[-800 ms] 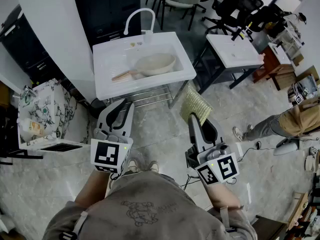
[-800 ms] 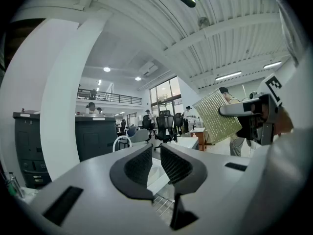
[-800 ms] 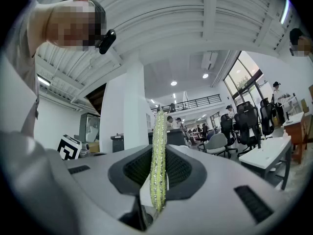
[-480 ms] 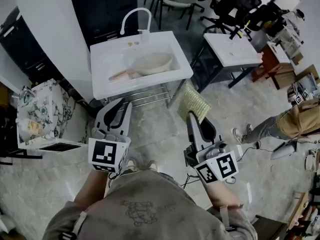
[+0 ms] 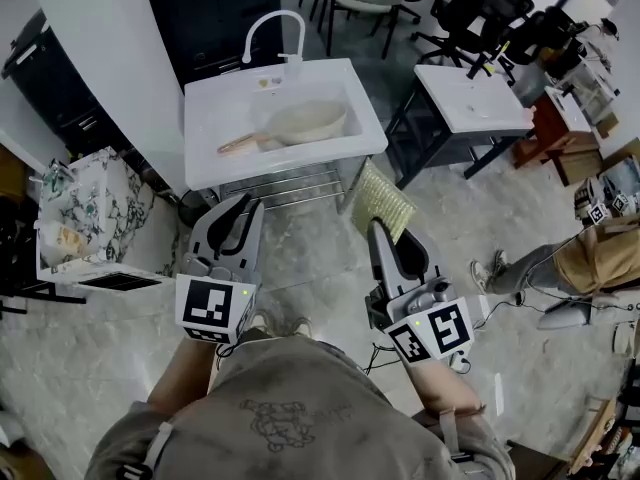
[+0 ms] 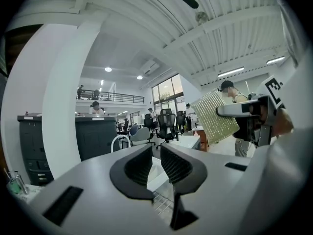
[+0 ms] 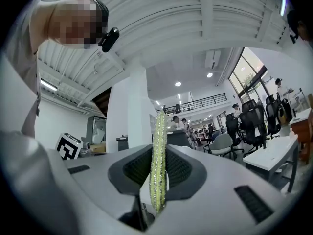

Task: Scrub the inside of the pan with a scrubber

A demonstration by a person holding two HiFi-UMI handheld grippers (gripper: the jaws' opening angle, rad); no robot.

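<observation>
Left gripper: we hold the left gripper [image 5: 243, 208] at 9 o'clock of the head view, pointing towards 12 o'clock. In its own view its jaws [image 6: 156, 153] stand almost together, only a thin slit between the ribbed pads, and nothing sits in that slit.

Right gripper: we hold the right gripper [image 5: 380, 234] at 4 o'clock of the head view. Its jaws [image 7: 159, 168] are clamped on the scrubber.

Scrubber: the flat, yellow-green, mesh-textured scrubber pad [image 5: 385, 201] juts out past the jaw tips towards 12 o'clock. In the right gripper view we see it edge-on [image 7: 159, 146], upright between the pads. It also shows at 2 o'clock in the left gripper view [image 6: 215, 114].

Pan: the round beige pan [image 5: 312, 122] lies in the sink basin, well apart from both grippers, at 12 o'clock from us. Its wooden handle [image 5: 241, 145] points towards 8 o'clock.

Sink: the white rectangular sink unit [image 5: 300, 167] stands on the pale floor ahead of us, with a curved white tap [image 5: 270, 26] at its far edge.

Surroundings: a white table [image 5: 470, 100] stands at 3 o'clock of the sink, and a floral-patterned cabinet [image 5: 88, 213] at 9 o'clock of the left gripper.
</observation>
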